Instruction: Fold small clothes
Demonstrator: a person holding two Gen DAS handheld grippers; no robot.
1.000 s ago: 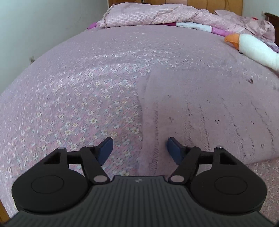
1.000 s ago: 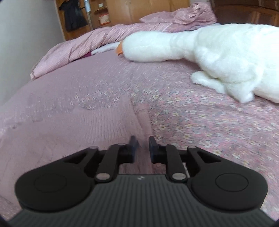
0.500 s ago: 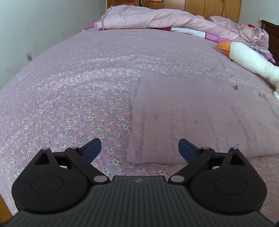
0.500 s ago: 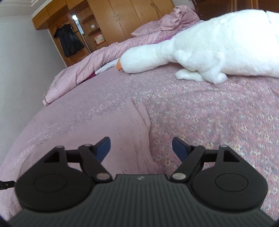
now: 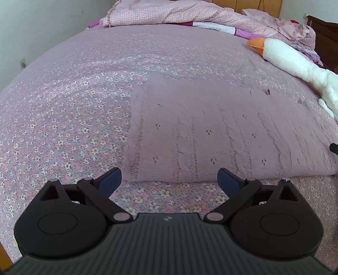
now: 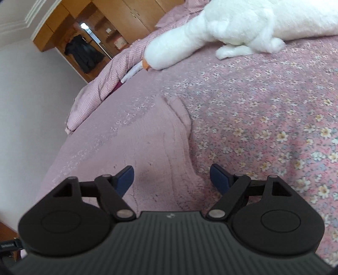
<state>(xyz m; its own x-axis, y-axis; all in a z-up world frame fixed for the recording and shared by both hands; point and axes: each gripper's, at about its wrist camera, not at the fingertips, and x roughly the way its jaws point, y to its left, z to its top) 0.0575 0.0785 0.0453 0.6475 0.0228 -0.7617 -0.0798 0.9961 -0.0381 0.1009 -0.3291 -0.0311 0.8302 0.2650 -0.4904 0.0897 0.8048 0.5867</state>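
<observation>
On the left side your left gripper [image 5: 169, 179] hangs above the bed [image 5: 63, 118], its jaws spread wide and holding nothing. The blue pads [image 5: 109, 182] are over the flowered bedspread, just before the near edge of the pink knitted garment [image 5: 211, 131]. The garment lies flat on the bed, folded into a broad rectangle, with its left edge running away from you and rows of small holes in the knit. Far behind it a crumpled pink quilt [image 5: 169, 12] lies across the head of the bed. To the right of the garment a white plush goose [image 5: 291, 61] with an orange beak rests on the bedspread (its foot is near the garment's far right corner).

Further right, your right gripper [image 6: 172, 179] also has its jaws released, nothing between them. It is over the right edge of the same garment [image 6: 147, 143]: the left pad is above the knit, the right pad above the flowered bedspread [image 6: 274, 105]. The goose [image 6: 243, 23] lies far on the right, well apart from this gripper.
</observation>
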